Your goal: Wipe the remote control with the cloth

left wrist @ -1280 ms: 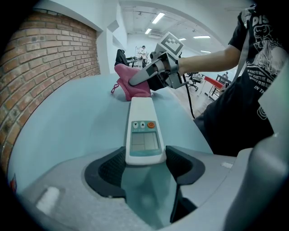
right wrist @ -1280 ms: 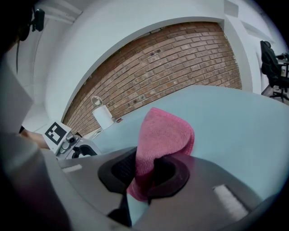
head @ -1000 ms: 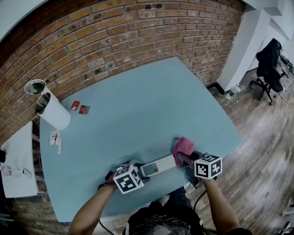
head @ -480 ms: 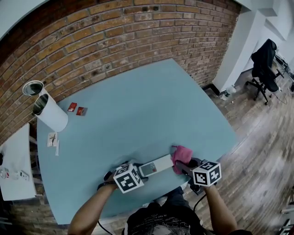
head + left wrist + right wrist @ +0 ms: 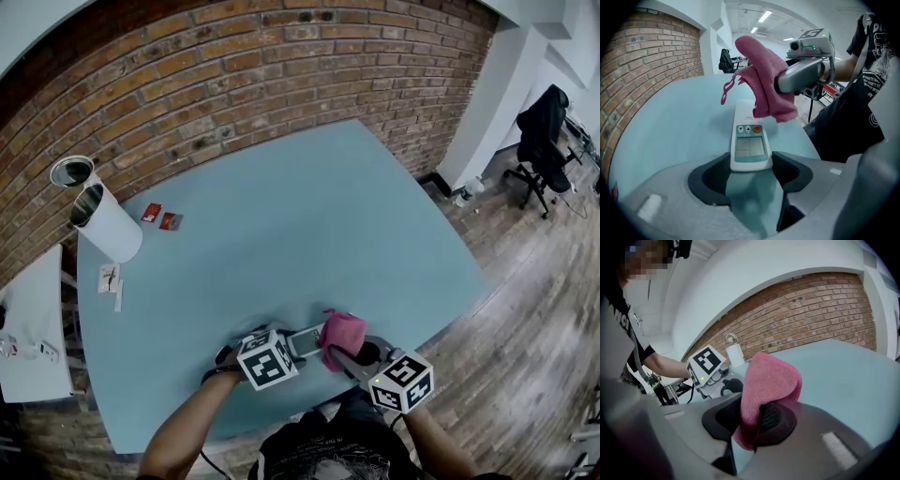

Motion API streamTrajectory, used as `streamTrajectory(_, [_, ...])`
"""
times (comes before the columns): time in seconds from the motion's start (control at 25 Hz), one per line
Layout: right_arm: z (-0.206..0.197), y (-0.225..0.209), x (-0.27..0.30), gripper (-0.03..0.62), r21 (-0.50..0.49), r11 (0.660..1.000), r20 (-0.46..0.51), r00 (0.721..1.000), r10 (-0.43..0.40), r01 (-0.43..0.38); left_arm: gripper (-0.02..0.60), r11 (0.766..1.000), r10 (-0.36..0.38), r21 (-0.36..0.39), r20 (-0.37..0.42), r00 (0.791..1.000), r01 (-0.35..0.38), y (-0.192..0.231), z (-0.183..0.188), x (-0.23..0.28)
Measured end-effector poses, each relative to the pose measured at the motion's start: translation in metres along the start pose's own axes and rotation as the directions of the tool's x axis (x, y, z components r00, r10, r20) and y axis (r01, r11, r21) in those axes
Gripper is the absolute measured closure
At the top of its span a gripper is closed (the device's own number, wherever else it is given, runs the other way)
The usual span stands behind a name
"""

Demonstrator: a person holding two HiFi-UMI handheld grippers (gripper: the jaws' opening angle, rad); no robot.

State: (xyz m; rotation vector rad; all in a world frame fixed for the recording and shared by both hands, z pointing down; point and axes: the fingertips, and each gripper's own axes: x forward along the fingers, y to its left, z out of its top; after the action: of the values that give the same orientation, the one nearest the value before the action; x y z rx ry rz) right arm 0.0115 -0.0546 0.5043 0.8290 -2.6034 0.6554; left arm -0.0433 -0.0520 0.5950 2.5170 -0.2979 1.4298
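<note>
At the near edge of the bench (image 5: 281,234), the left gripper (image 5: 291,345) pinches one end of the remote control (image 5: 307,340). The left gripper view shows its two dark jaws pressed against either side of the remote control (image 5: 749,140). The white body lies flat on the blue top, its screen and buttons face up and its length running away from the left gripper (image 5: 750,168).

Just beside it, the right gripper (image 5: 352,356) holds the pink cloth (image 5: 342,336). Its jaws are closed on a fold of the cloth (image 5: 768,380), which bulges up and forward out of the right gripper (image 5: 752,420). In the head view the bunched fabric covers the remote's other end. From the left gripper view the cloth (image 5: 764,84) hangs over the far half of the remote; whether it presses on the plastic I cannot tell.

Farther out, most of the blue top is bare. Toward its far left corner lie two paper slips (image 5: 111,281), then two small red packets (image 5: 161,220), and beyond them a white cylinder (image 5: 103,225) with a round metal can (image 5: 70,173) just behind it. A white side table (image 5: 33,328) stands off the left edge. A brick wall (image 5: 234,75) runs behind the bench, and to the far right a dark office chair (image 5: 544,141) stands on the wooden floor (image 5: 525,281).
</note>
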Motion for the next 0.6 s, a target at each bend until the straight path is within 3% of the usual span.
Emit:
streamTrajectory(0.32, [-0.017,0.040,0.038,0.528,-0.117,0.993,-0.013,1.000,0.022,-0.023,0.308,1.000,0.004,0.002,-0.001,1.000,-0.004,0.000,-0.001,0.001])
streamTrajectory(0.6, [-0.039,0.029,0.039,0.528,-0.174,0.984,-0.076,0.996,-0.045,0.031,0.308,1.000,0.001,0.000,0.000,1.000,-0.001,0.000,-0.001,0.000])
